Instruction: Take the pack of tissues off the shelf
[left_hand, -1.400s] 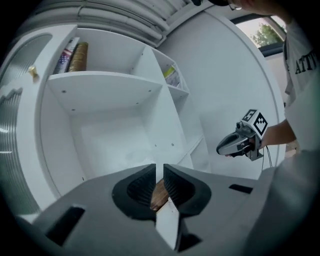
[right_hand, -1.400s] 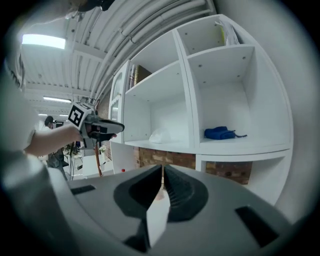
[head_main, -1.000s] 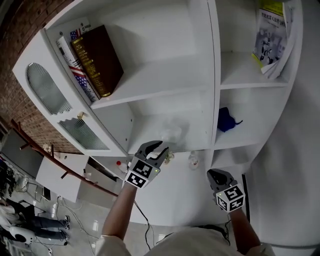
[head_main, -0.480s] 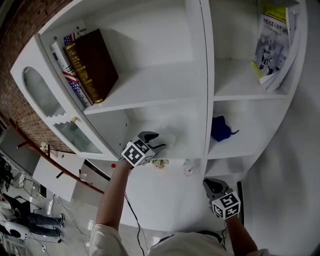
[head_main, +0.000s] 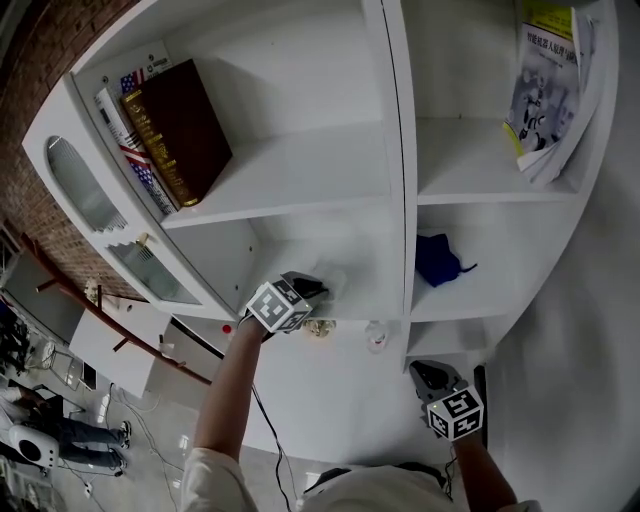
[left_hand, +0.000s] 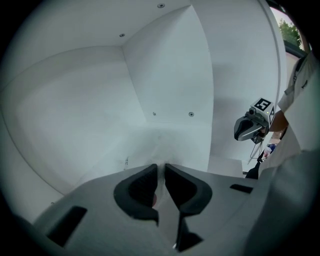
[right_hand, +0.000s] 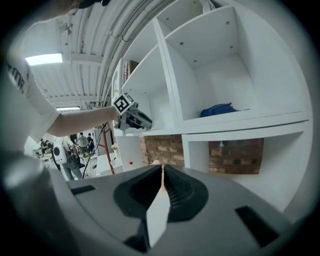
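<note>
The pack of tissues (head_main: 338, 272) is a pale, see-through packet lying in the lower left compartment of the white shelf (head_main: 300, 190). My left gripper (head_main: 312, 288) reaches into that compartment. Its jaws have just been closing, and they now stand with only a narrow gap, pinching the packet's near edge (left_hand: 161, 142). White on white makes the packet hard to make out in the left gripper view. My right gripper (head_main: 428, 370) hangs lower and to the right, in front of the shelf and apart from it, shut with nothing in it (right_hand: 162, 167).
Books (head_main: 175, 130) lean in the upper left compartment and magazines (head_main: 545, 80) in the upper right. A blue cloth (head_main: 437, 260) lies in the lower right compartment. A small bottle (head_main: 376, 335) stands below the shelf. A glass door (head_main: 85, 185) hangs open at left.
My left gripper went from the shelf's front edge into the compartment, opened wide, then closed on the packet's edge. The right gripper sank slightly.
</note>
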